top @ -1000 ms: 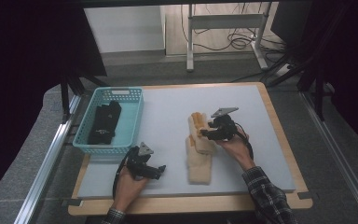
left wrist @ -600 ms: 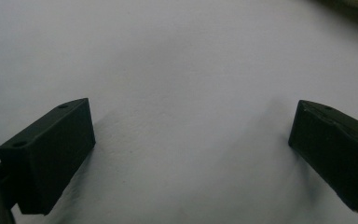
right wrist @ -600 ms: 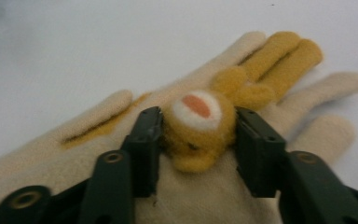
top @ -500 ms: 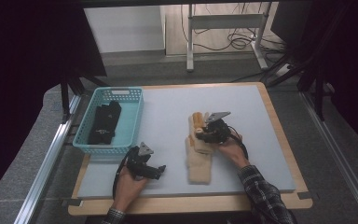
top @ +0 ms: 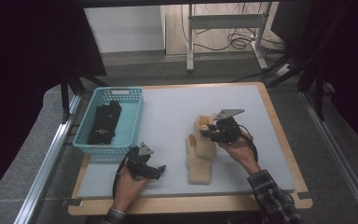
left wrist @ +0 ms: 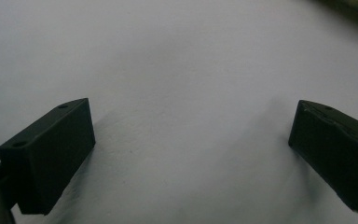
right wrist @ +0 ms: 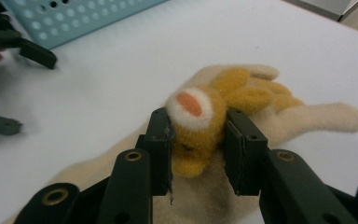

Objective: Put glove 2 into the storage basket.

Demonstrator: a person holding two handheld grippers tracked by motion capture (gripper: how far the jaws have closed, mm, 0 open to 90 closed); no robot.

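1. On the pale grey table mat [top: 168, 112], a fuzzy cream mitten [top: 201, 156] with yellow-orange trim is lying near the middle-front.
2. The right gripper [right wrist: 196, 140] has just been closing; its view is showing its jaws pinching the mitten's yellow tuft, which the high view is blurring.
3. The left gripper [left wrist: 191, 154] is resting with jaws wide apart over bare mat.
4. The high view is showing a teal plastic basket [top: 133, 122] containing dark items.

- The basket [top: 131, 122] sits at the table's [top: 168, 107] left edge, with dark gloves [top: 103, 122] in it.
- Right of it lie the fuzzy gloves [top: 201, 151], mid-table.
- The left gripper [top: 154, 171] rests below the basket.
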